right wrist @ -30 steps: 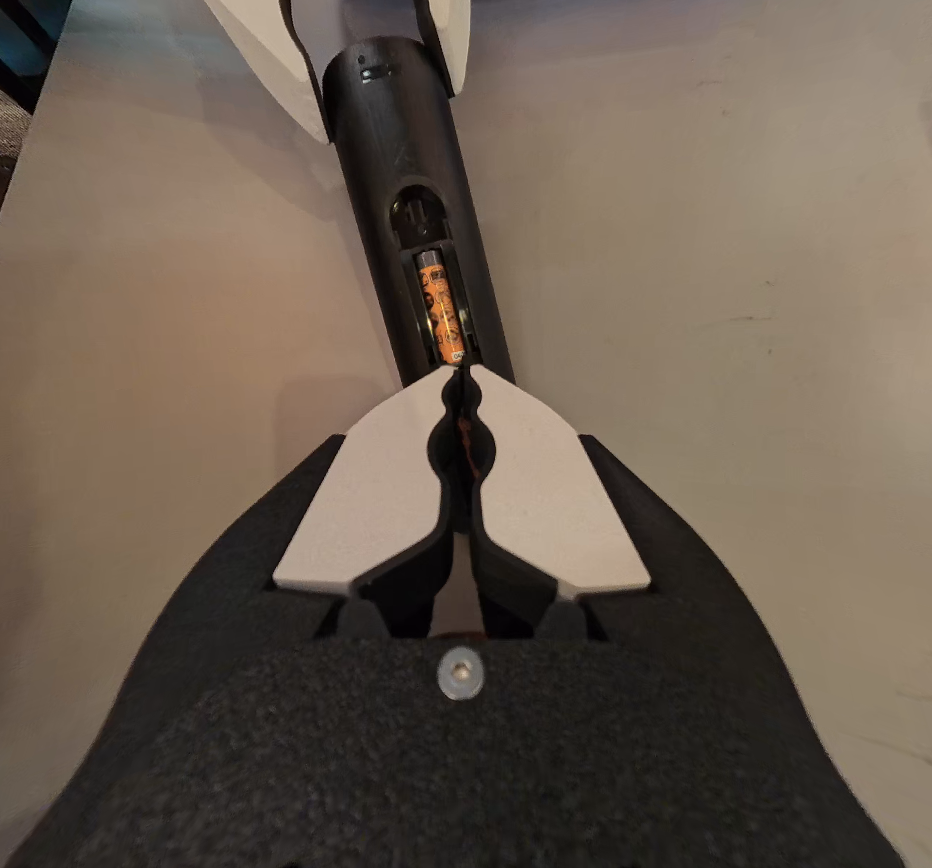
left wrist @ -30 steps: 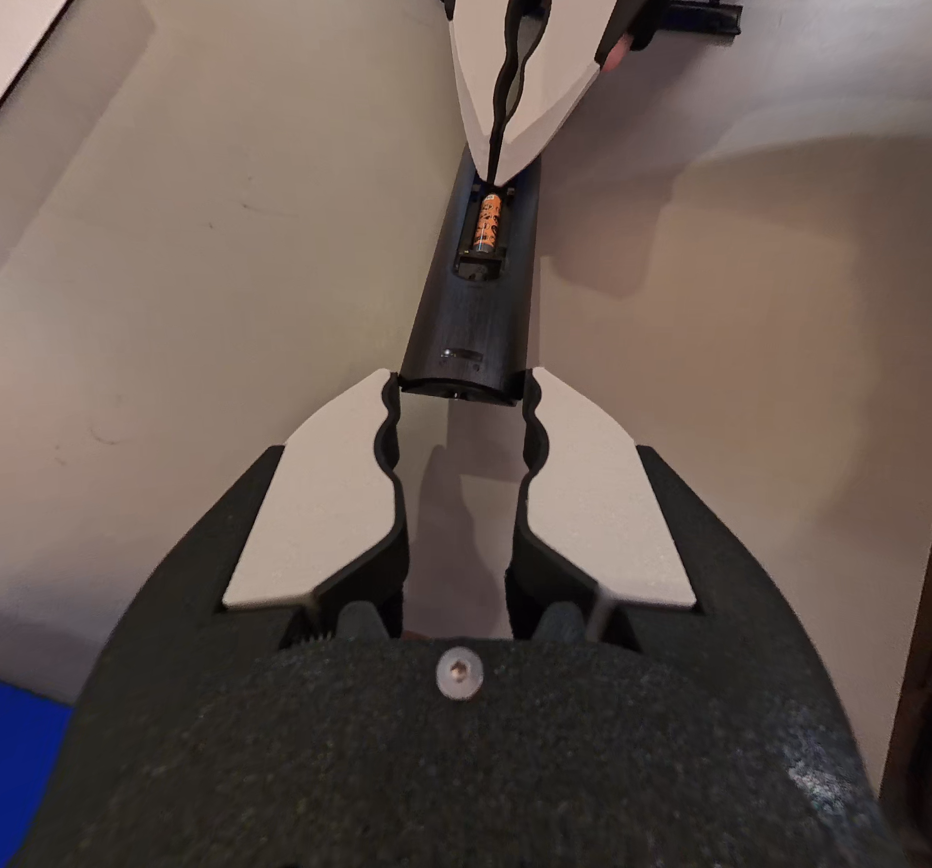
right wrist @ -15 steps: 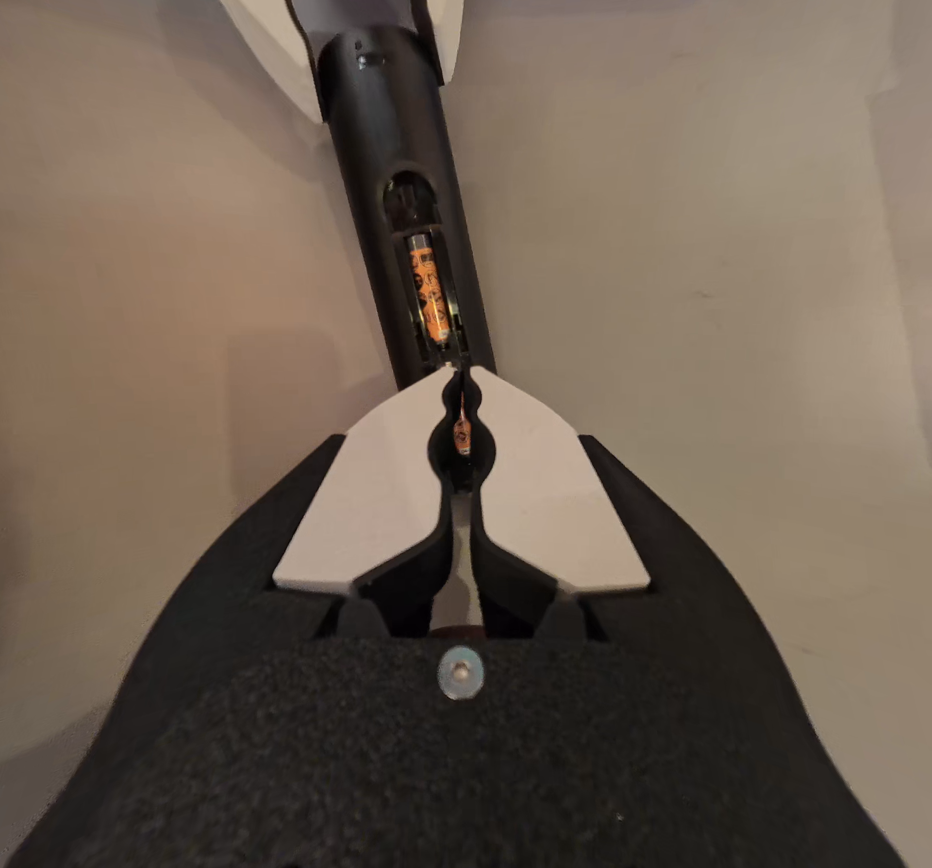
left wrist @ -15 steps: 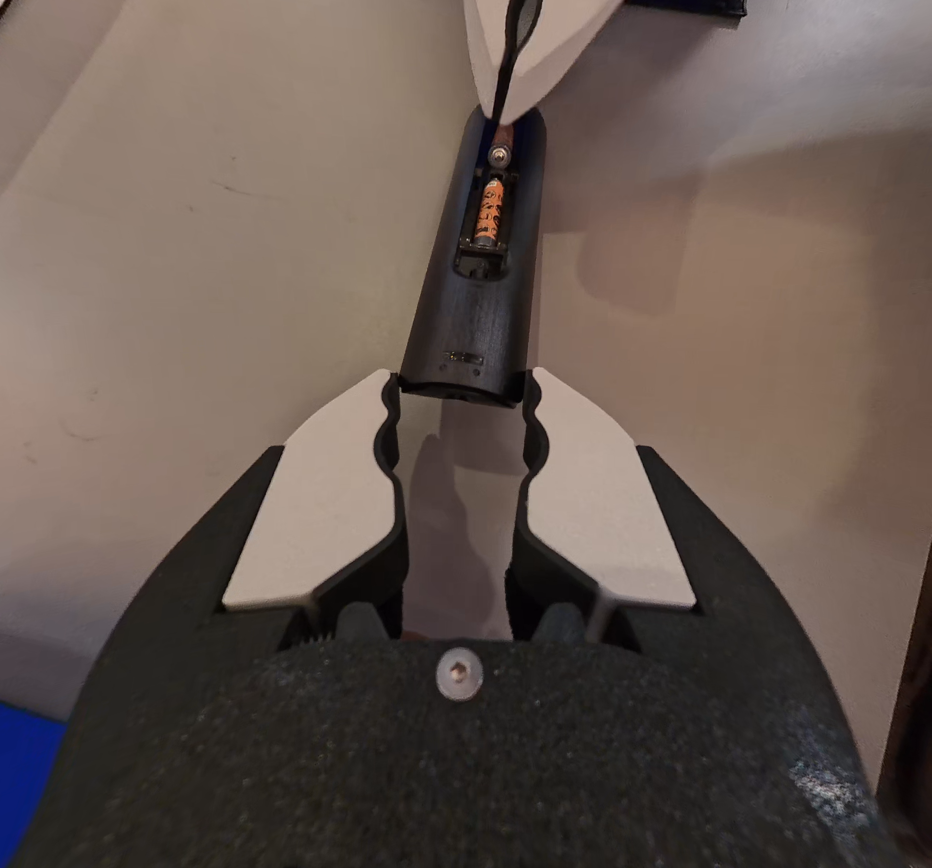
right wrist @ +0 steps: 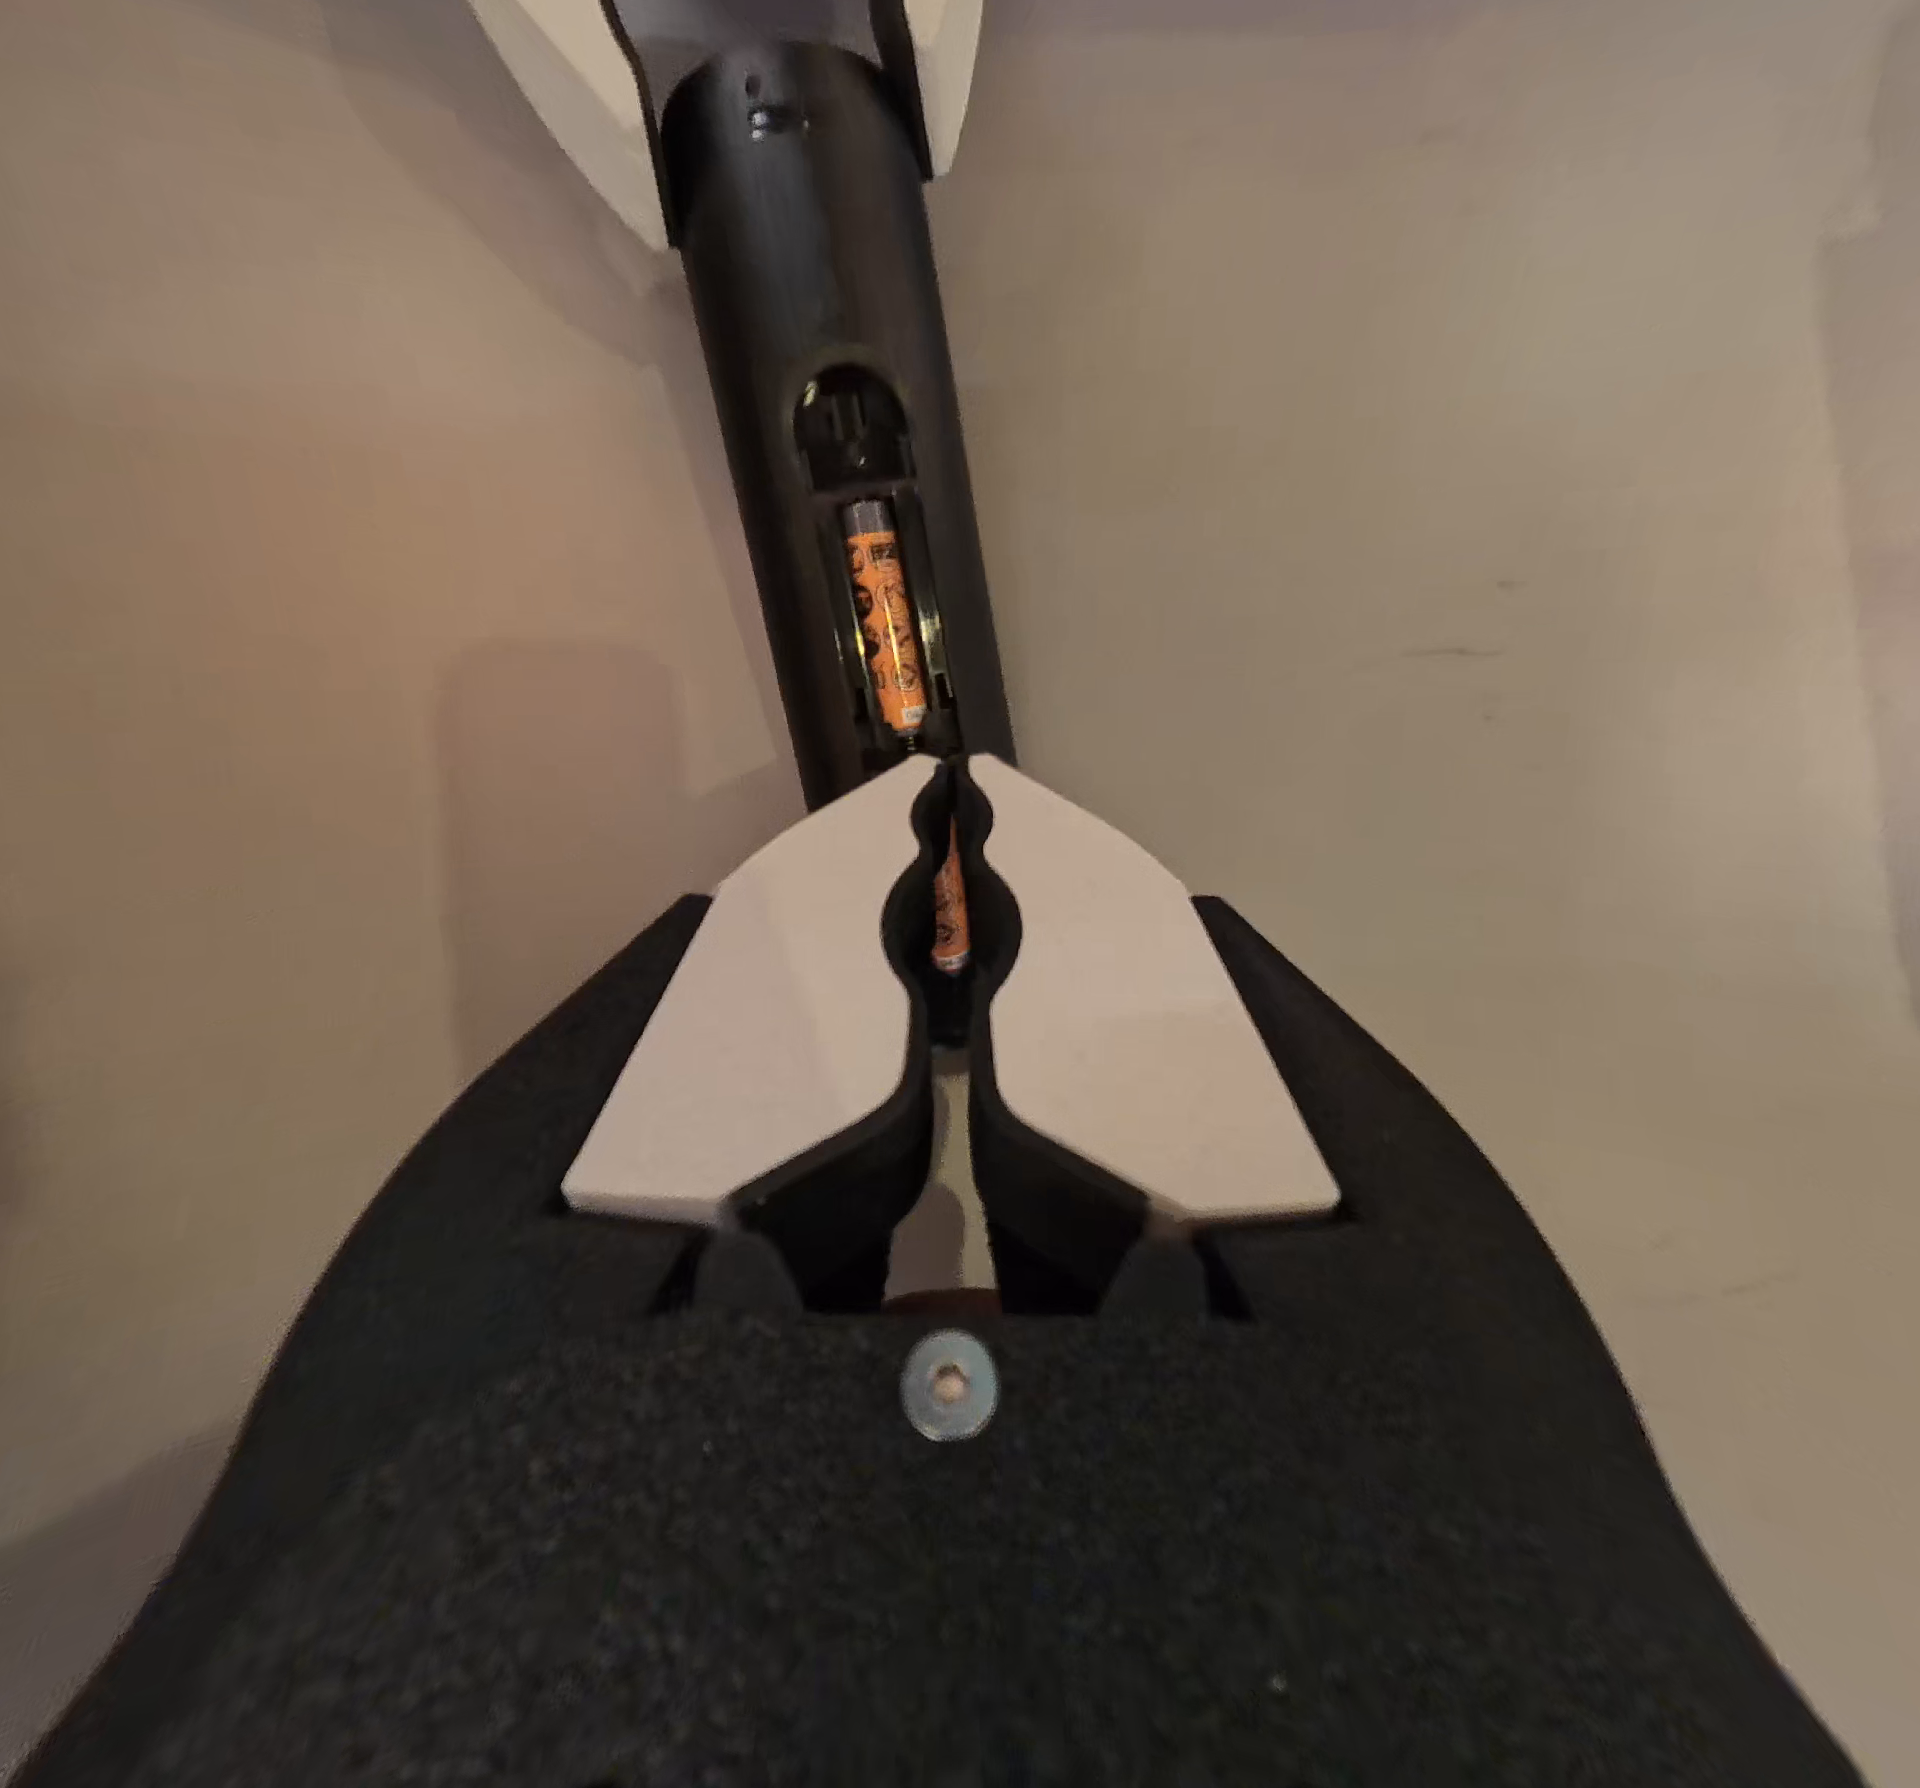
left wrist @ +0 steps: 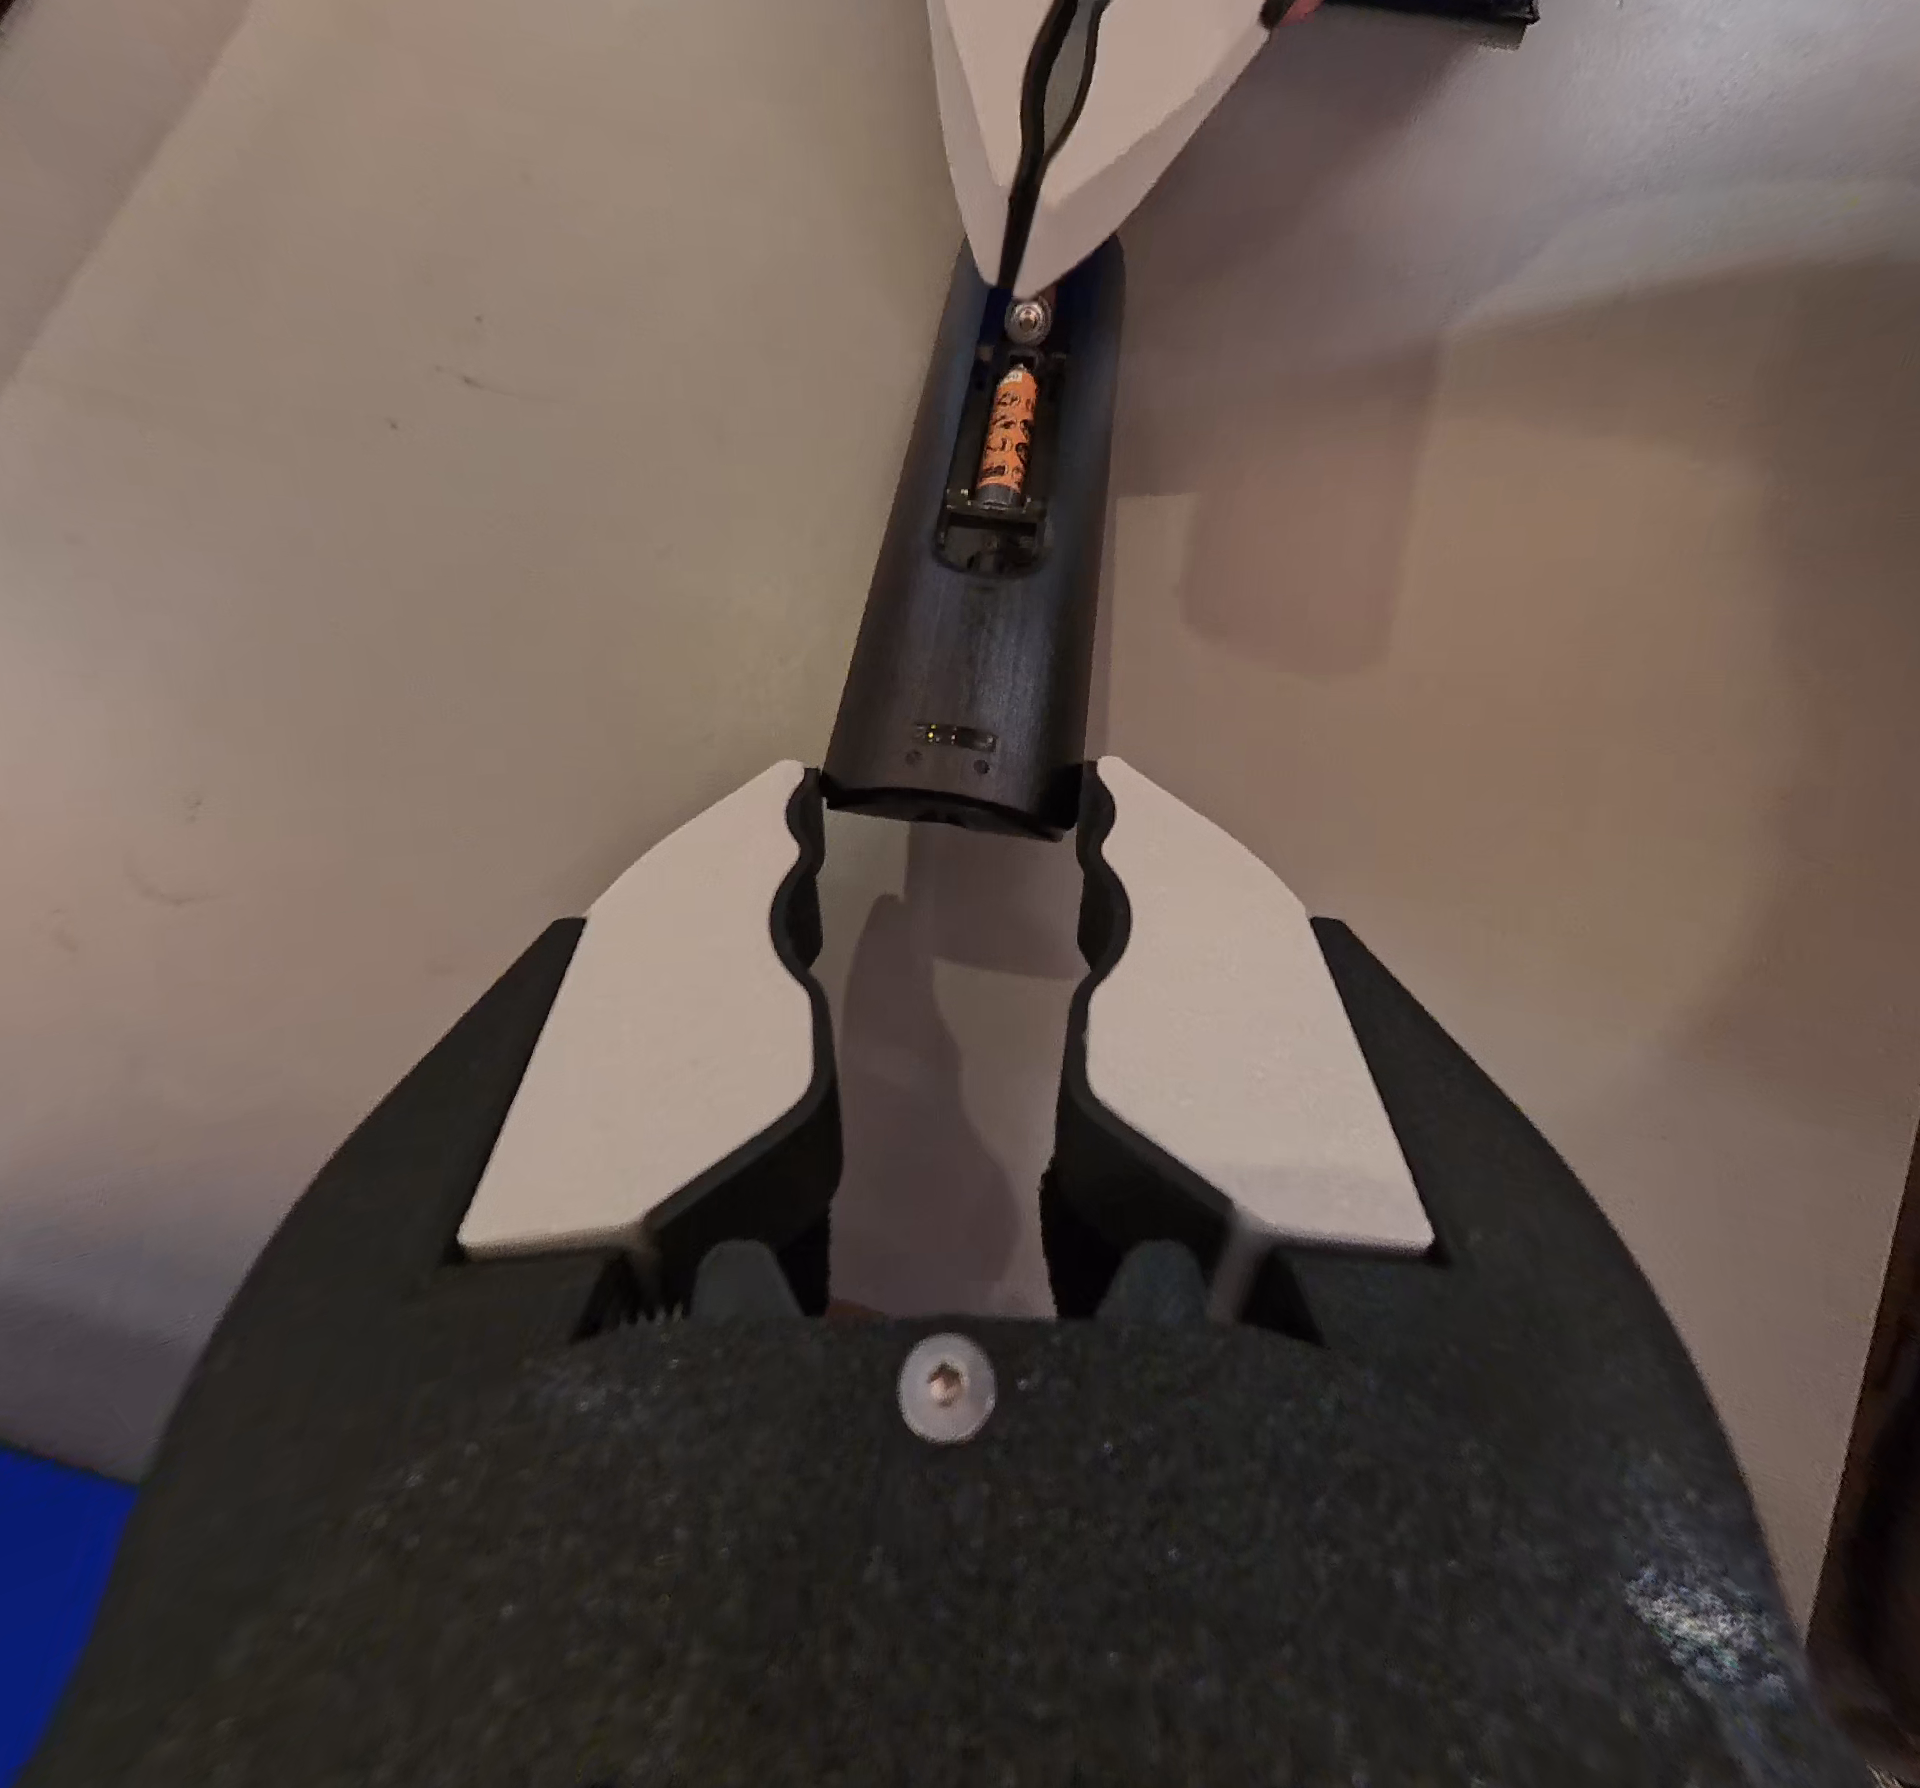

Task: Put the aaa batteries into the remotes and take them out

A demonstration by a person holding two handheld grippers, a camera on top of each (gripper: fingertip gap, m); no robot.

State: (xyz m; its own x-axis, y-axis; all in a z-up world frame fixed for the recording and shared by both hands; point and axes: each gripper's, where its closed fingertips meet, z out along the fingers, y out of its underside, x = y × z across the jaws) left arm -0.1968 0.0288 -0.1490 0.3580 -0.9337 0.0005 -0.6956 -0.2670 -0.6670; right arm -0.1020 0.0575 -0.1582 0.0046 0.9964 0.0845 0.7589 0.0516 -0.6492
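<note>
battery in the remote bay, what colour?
Orange with black markings, grey end; clearest in the right wrist view.

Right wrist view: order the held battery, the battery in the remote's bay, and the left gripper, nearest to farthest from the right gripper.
1. Held battery: clamped between the right gripper's fingers.
2. Seated battery: just ahead, in the open bay of the remote.
3. Left gripper: farthest, gripping the remote's far end.

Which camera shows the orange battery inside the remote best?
The right wrist view: the battery in the remote lies close, its full length clear. The left wrist view shows it farther off and smaller, beyond the right claw.
</note>
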